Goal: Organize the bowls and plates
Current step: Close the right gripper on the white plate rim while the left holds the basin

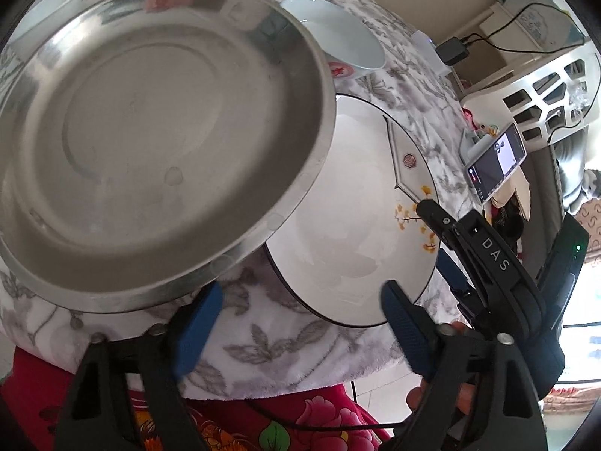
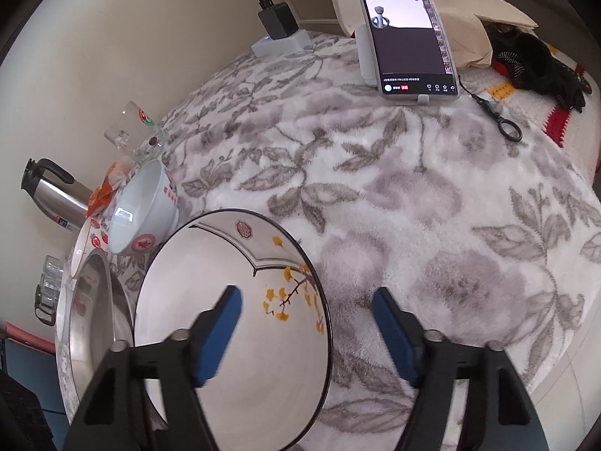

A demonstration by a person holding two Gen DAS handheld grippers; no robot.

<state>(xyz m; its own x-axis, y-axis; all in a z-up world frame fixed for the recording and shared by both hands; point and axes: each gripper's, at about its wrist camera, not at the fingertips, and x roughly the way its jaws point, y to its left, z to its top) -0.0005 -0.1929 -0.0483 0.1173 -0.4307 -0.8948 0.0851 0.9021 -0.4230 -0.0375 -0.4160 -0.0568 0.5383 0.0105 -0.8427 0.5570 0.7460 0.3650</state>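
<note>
- We have both tongs out over the worktop (image 2: pixel 432 203), which is draped in a grey leaf-print blanket, and neither has hold of anything.
- Our left tongs (image 1: pixel 300 323) stand wide open just short of the steel plate's (image 1: pixel 157 127) near rim — whether the left pad (image 1: pixel 199 327) touches that rim, we cannot tell.
- Our right tongs (image 2: pixel 306 334) are spread just as wide, straddling the near right edge of the white plate with yellow blossoms (image 2: pixel 210 345); the left pad (image 2: pixel 221 334) hangs over its face, the right one over the blanket.
- The two plates lie side by side, steel on the left; in the left wrist view the steel rim overlaps the white one, though touching is not certain.
- Behind them sit two white bowls with red marks (image 2: pixel 144 212), near a glass (image 2: pixel 129 127) and a flask (image 2: pixel 56 191).
- We judge the step to be the approach — picking a plate to stack.
- Next calls for a pad slid under a rim, a firm close, and a level lift.
</note>
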